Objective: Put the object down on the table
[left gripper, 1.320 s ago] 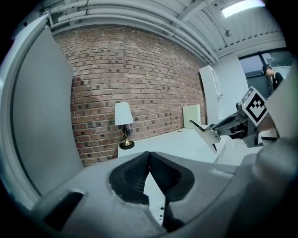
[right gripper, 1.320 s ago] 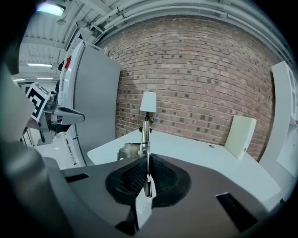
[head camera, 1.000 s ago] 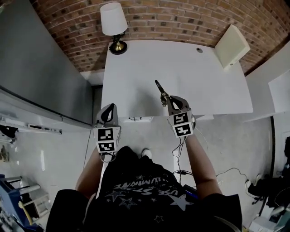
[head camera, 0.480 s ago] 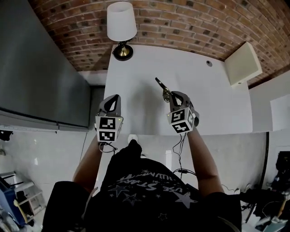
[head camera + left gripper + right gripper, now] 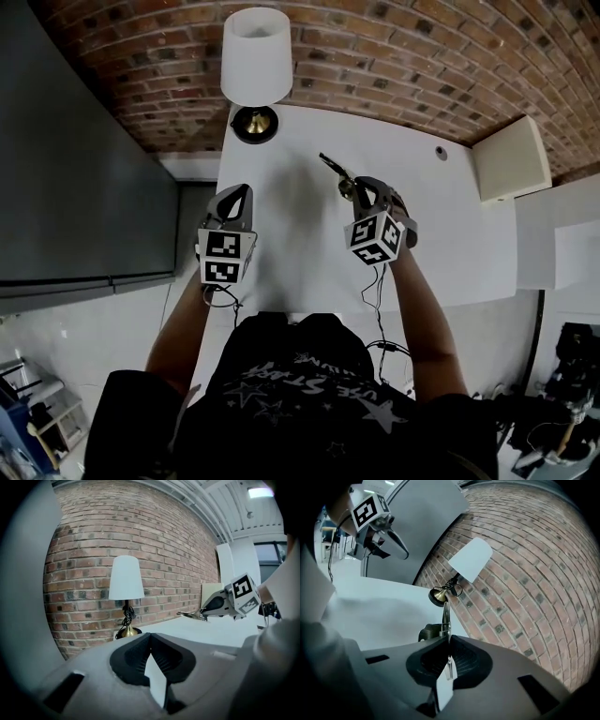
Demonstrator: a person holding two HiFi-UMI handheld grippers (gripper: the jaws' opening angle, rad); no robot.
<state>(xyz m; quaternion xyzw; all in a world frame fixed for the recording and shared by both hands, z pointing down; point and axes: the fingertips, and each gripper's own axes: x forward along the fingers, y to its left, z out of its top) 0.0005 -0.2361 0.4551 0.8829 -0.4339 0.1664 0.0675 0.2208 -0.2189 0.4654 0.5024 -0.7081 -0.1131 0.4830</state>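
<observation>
My right gripper (image 5: pixel 354 190) is shut on a thin metal object (image 5: pixel 334 170) with a dark part, which sticks out ahead of the jaws above the white table (image 5: pixel 300 253). In the right gripper view the metal strip (image 5: pixel 446 615) rises straight out from between the closed pads, pointing towards the lamp's base. In the left gripper view the object (image 5: pixel 191 615) juts left from the right gripper (image 5: pixel 219 604), above the tabletop. My left gripper (image 5: pixel 236 194) hovers over the table's left part, jaws shut with nothing in them (image 5: pixel 150 635).
A lamp (image 5: pixel 255 67) with a white shade and brass base stands at the table's far left corner against the brick wall. A cream box (image 5: pixel 511 157) sits at the far right corner. A small round grommet (image 5: pixel 441 152) lies near it. A grey panel (image 5: pixel 75 187) flanks the left.
Both grippers have moved forward from the table's near edge to over its top, towards the brick wall. The right gripper has rolled, its marker cube turning, with the object still held.
</observation>
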